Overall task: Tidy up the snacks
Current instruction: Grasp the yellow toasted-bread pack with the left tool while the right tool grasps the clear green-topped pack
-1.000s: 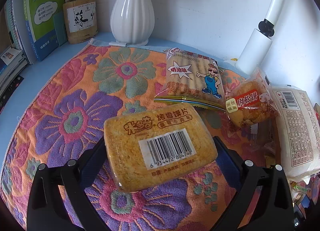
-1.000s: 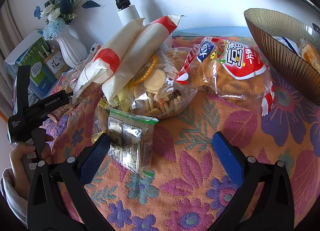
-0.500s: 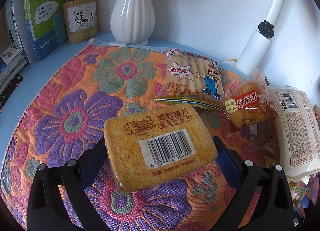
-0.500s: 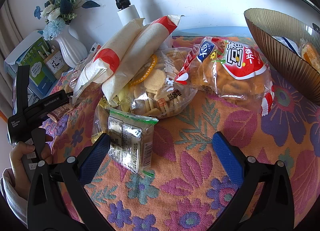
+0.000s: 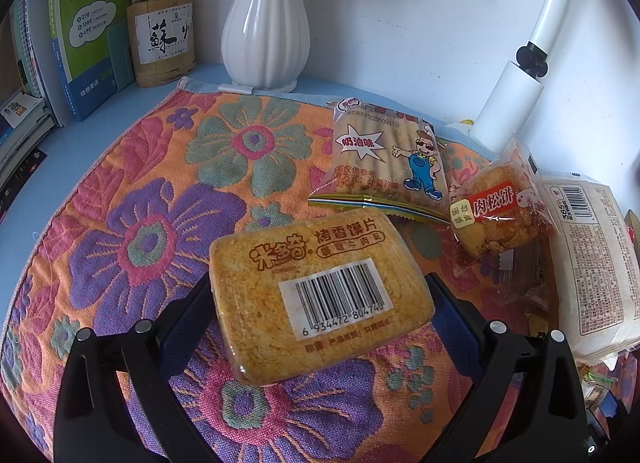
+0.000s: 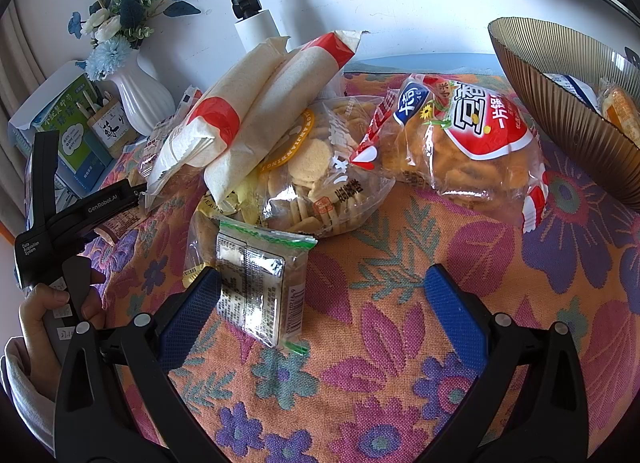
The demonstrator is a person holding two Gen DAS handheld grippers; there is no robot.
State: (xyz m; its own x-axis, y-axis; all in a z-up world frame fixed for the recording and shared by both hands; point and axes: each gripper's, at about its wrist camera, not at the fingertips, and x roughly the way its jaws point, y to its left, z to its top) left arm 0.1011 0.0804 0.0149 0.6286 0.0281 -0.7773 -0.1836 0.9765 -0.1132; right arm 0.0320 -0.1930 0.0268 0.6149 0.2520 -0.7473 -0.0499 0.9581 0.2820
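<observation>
My left gripper (image 5: 320,297) is shut on a golden toasted-bun-slice packet (image 5: 308,259) with a barcode label, held just above the flowered cloth (image 5: 132,231). Beyond it lie a biscuit-stick bag (image 5: 384,159), a meat-floss cake packet (image 5: 500,211) and a long white pack (image 5: 588,263). My right gripper (image 6: 320,279) stands open over the cloth (image 6: 400,323), nothing between its pads. A green-edged foil packet (image 6: 256,283) lies beside its left finger. Behind are a round-cracker bag (image 6: 320,171), two long white-and-red packs (image 6: 260,111) and a red-and-white crisp bag (image 6: 460,143).
A ribbed brown bowl (image 6: 560,75) with a few snacks in it stands at the right. A white vase (image 5: 266,19), a pen holder (image 5: 164,43), books (image 5: 76,23) and a white lamp post (image 5: 516,99) line the back wall. A hand (image 6: 44,315) holds the left gripper's handle.
</observation>
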